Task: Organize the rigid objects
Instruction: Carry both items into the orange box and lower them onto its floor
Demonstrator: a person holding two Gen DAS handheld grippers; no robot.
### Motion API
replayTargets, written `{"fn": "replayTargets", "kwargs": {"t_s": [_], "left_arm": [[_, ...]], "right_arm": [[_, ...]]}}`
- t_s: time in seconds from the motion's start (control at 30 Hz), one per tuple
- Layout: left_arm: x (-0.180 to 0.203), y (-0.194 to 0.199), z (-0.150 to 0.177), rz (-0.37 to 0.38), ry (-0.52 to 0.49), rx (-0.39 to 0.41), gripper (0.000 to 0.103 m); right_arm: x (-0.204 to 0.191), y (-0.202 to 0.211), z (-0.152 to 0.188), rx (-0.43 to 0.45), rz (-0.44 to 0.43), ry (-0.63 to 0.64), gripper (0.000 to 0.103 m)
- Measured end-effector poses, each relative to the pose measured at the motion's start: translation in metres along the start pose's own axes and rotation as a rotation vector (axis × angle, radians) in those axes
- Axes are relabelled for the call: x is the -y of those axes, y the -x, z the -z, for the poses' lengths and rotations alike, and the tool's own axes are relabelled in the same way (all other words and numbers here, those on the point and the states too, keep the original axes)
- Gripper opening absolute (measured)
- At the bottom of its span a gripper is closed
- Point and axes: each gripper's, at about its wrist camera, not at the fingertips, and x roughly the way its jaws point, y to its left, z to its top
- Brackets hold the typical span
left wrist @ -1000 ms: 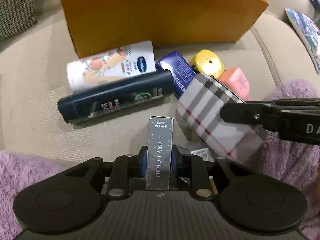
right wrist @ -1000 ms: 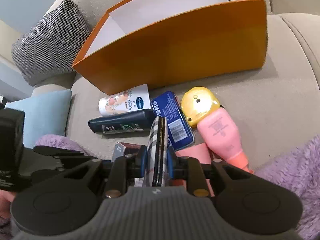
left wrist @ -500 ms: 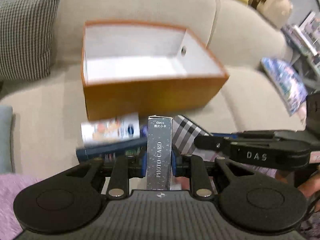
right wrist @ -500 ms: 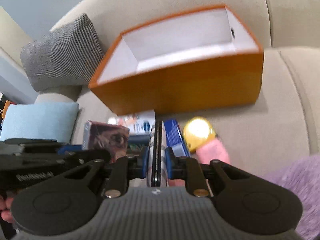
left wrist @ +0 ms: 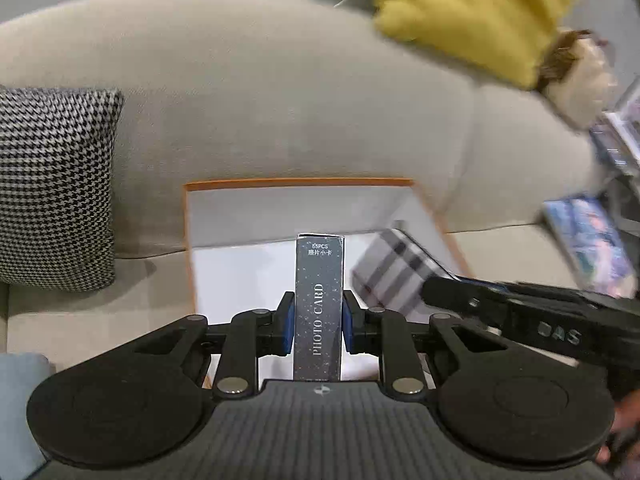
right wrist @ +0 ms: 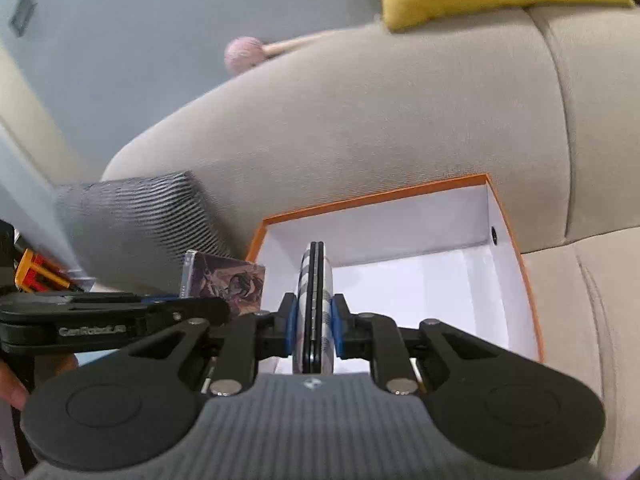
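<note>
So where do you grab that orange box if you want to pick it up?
Pinch the orange box by its thin right wall, coming from straight above. Its top is open and that rim is bare, so one tong can slip inside and one outside. Both tongs are full, though.

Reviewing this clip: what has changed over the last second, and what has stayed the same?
Both grippers lifted off the sofa clutter and swung up over the orange box, whose white inside now fills both views. Nothing grabbed or released: the left gripper still clamps the photo card box, the right gripper the plaid case.
</note>
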Motion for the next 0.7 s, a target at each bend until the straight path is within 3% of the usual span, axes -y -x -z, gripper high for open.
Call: {"fn": "replayTargets", "kwargs": {"t_s": [0.3,0.5,0.7], "left_arm": [[-0.021,-0.109,-0.028,-0.059,0.029,-0.177,0.025],[-0.034,-0.145,-0.031,-0.056,0.086,-0.243,0.025],[-0.026,-0.164,-0.027,-0.099,0.034,-0.277,0.027]], "right_arm": [[0.031,-0.1,-0.013,-0.137,0.052,-0.075,0.018],[0.046,-0.133,-0.02,-0.178,0.048,-0.115,0.019],[0.048,-0.155,-0.023,-0.223,0.059,-0.121,0.019]]}}
